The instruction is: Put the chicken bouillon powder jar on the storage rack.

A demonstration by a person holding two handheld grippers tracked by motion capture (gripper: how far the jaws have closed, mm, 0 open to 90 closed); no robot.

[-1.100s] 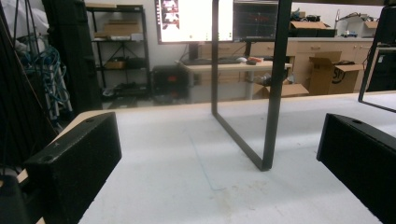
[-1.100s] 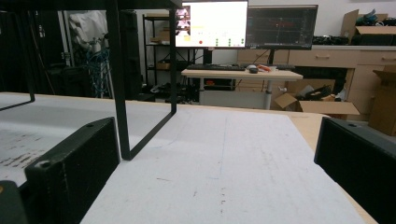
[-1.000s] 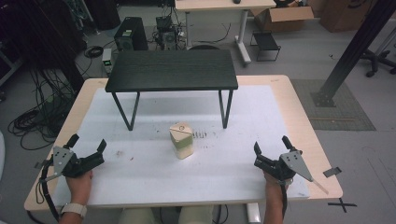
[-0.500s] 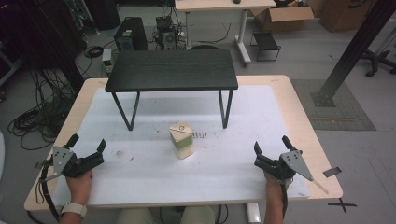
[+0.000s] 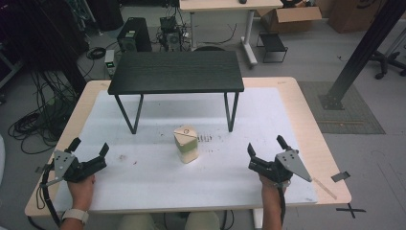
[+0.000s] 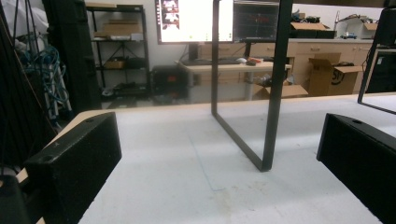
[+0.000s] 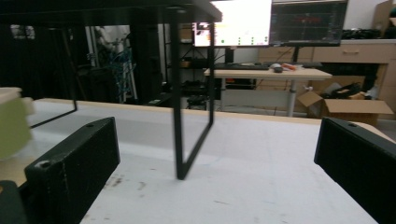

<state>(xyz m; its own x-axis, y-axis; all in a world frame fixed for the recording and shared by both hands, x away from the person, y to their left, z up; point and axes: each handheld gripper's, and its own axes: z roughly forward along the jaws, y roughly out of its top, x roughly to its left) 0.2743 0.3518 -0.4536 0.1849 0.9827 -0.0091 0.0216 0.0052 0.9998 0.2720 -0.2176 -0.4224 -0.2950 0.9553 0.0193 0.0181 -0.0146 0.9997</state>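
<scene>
At the near edge of the table [image 5: 306, 115], 2 forearms come in from below. The left gripper [image 5: 89, 152] rests on the white mat near the left corner, jaws spread wide with nothing between them; in the left gripper view its 2 black jaws stand far apart over bare mat. The right gripper [image 5: 266, 146] sits near the right corner, jaws likewise spread and empty, a grey three-cornered plate on top.

Between the 2 grippers and a little farther in, well apart from both, stands the small container [image 5: 186, 143]: pale green body, cream lid, upright on the mat. In the right gripper view it shows blurred at the left edge [image 7: 13, 123]. Just beside it to the right are dark scribbled marks [image 5: 204, 138] on the mat, too small to read.

Behind the container stands a low black bench [image 5: 176, 72] on thin metal legs, its top clear of the container. Its leg frame rises in both gripper views [image 6: 271, 93].

Farthest off, a bright monitor [image 6: 194, 18] shows writing too small to read, and a cardboard box [image 6: 334, 77] bears an unreadable printed mark.
</scene>
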